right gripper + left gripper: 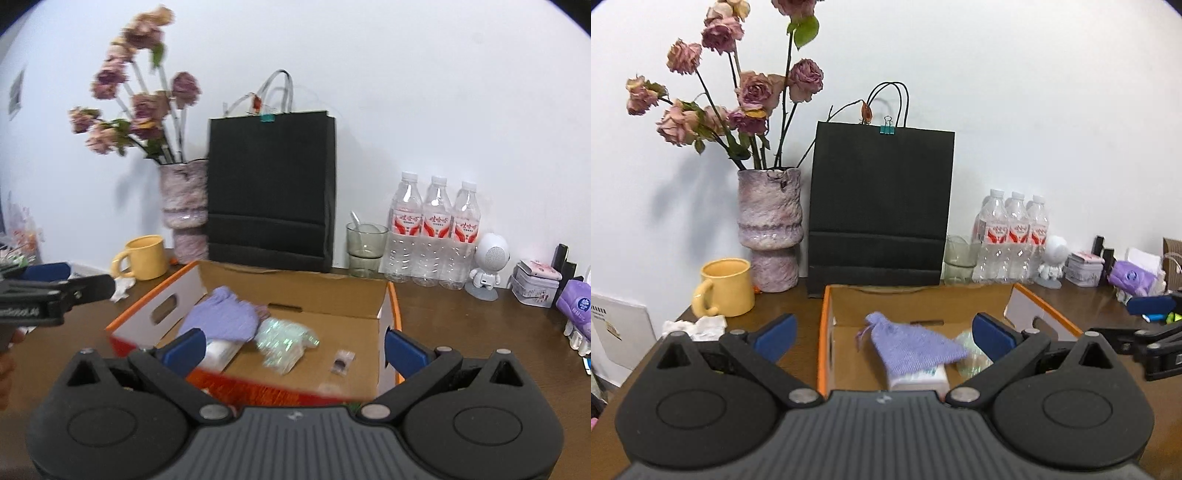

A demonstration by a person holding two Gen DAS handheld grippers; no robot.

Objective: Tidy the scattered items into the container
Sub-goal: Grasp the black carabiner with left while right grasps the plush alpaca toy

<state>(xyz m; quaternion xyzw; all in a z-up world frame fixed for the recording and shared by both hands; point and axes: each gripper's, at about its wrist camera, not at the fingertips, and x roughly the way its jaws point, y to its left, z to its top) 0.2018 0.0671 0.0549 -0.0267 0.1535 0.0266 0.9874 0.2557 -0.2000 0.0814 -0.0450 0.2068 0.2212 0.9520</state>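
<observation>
An open cardboard box with orange edges [823, 332] [384, 306] stands on the brown table. Inside lie a purple knit pouch [912, 345] [221, 317], a white packet under it [919, 380] [219, 352], a shiny iridescent wrapper [284, 339] [971, 360] and a small dark sachet [341, 362]. My left gripper [884, 336] is open and empty above the box's near edge; it also shows at the left of the right wrist view [74, 284]. My right gripper [293, 349] is open and empty over the box's front; it appears at the right of the left wrist view [1152, 310].
Behind the box stand a black paper bag [881, 210] [271, 192], a vase of dried roses [770, 229], a yellow mug [726, 286] [144, 256], a glass [365, 243], three water bottles [436, 236], a white figurine [487, 266], a tin [535, 282] and a purple pack [576, 306]. Crumpled tissue [696, 326] lies left.
</observation>
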